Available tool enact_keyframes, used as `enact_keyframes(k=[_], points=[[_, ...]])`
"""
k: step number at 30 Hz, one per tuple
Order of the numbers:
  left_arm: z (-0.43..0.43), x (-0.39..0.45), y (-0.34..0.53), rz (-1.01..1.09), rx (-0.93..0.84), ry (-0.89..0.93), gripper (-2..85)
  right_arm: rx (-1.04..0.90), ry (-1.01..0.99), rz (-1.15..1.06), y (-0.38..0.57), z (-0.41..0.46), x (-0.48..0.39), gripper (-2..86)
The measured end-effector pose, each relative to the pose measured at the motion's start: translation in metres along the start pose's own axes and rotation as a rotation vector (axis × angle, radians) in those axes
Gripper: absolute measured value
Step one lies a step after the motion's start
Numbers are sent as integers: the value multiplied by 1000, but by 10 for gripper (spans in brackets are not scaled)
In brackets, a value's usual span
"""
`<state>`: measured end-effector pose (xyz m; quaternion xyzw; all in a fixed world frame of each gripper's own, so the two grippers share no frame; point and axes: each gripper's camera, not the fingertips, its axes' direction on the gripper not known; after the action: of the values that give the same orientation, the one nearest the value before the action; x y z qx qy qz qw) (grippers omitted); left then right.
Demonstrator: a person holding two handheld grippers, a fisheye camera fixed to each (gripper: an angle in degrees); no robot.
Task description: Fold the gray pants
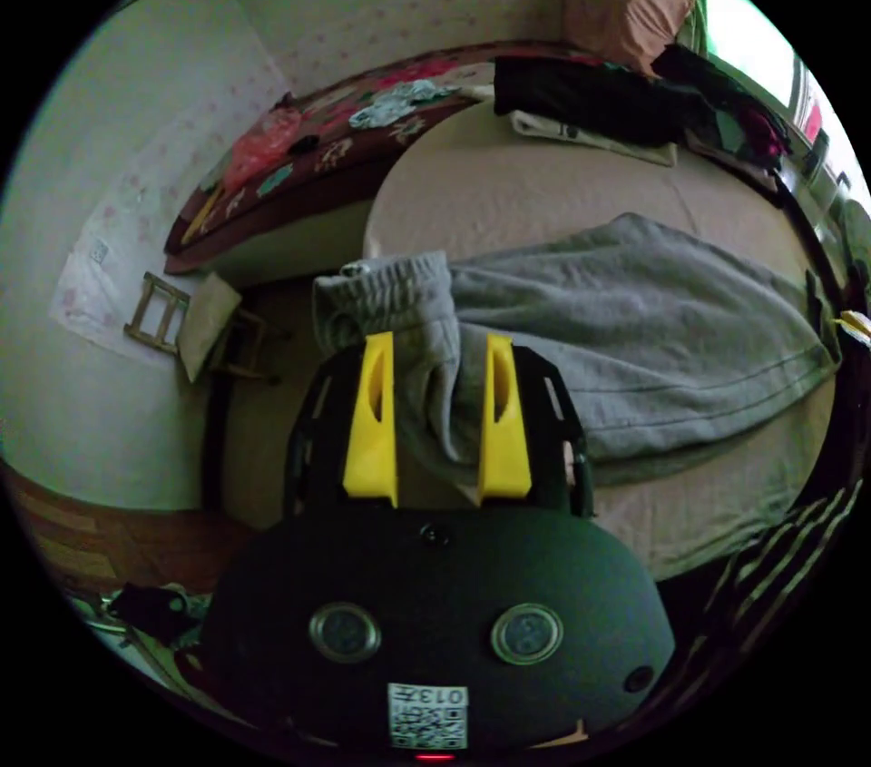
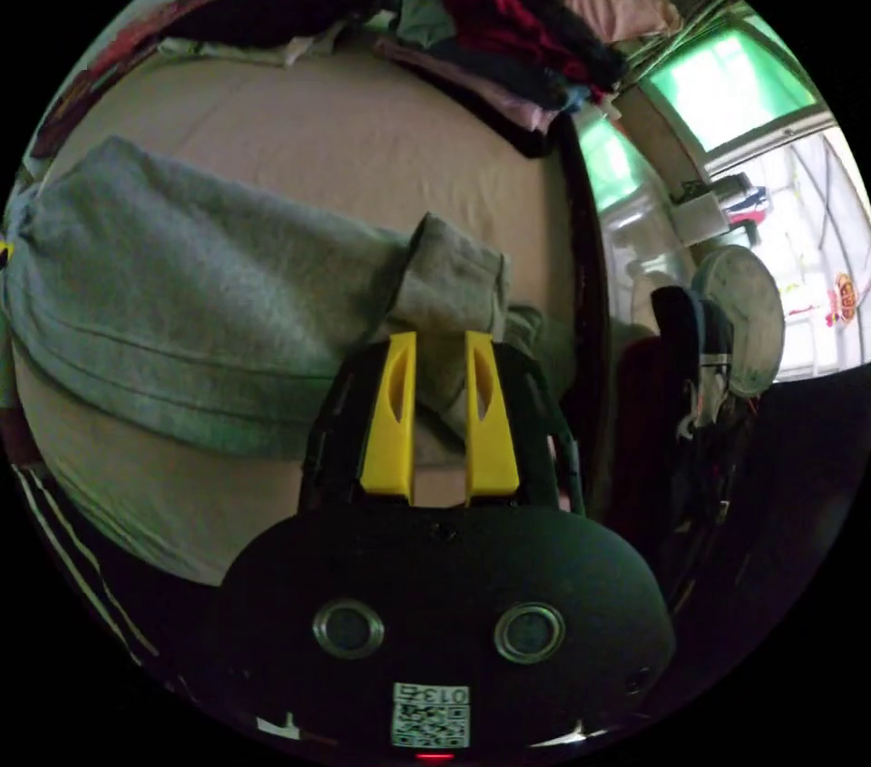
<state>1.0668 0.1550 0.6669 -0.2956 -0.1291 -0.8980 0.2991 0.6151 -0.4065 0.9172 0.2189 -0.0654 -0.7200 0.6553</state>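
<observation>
The gray pants (image 1: 653,304) lie stretched across the beige bed sheet (image 1: 508,186). In the left gripper view, one bunched, ribbed end hangs off the bed's edge between the yellow jaws of my left gripper (image 1: 439,340), which is shut on that fabric. In the right gripper view, the same gray pants (image 2: 181,259) run away to the left. Their other end is folded up into a thick lump, and my right gripper (image 2: 441,338) is shut on it near the bed's edge.
A pile of dark clothes (image 1: 599,95) and a pink pillow (image 1: 626,4) sit at the far side of the bed. A floral blanket (image 1: 345,132) lies beyond, with a wooden chair (image 1: 163,313) below on the floor. A fan (image 2: 739,318) stands by the window (image 2: 726,86). A striped sleeve (image 1: 780,549) is close by.
</observation>
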Motion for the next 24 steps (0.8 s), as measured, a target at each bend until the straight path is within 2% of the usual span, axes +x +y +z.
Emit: enact_keyframes(k=[3,6,8,12,16,20,24], points=[[13,-27,-3,-2,-39,65,55,-56,-58,73,-16,-3,13,20],[8,-57,1,-22,-19,72,36,-106,51,153,-19,-10,32,13],[2,-93,12,-98,25,115,31,-122,58,195,-21,-16,43,13],[19,-148,34,-261,-37,176,31,-143,113,290,-25,-36,49,39],[46,-200,49,-441,-37,355,43,-71,117,403,-40,-69,34,65],[65,-246,53,-597,20,521,72,34,4,247,-90,-97,-22,64],[60,-277,47,-618,128,634,90,160,-190,-58,-177,-129,-120,49]])
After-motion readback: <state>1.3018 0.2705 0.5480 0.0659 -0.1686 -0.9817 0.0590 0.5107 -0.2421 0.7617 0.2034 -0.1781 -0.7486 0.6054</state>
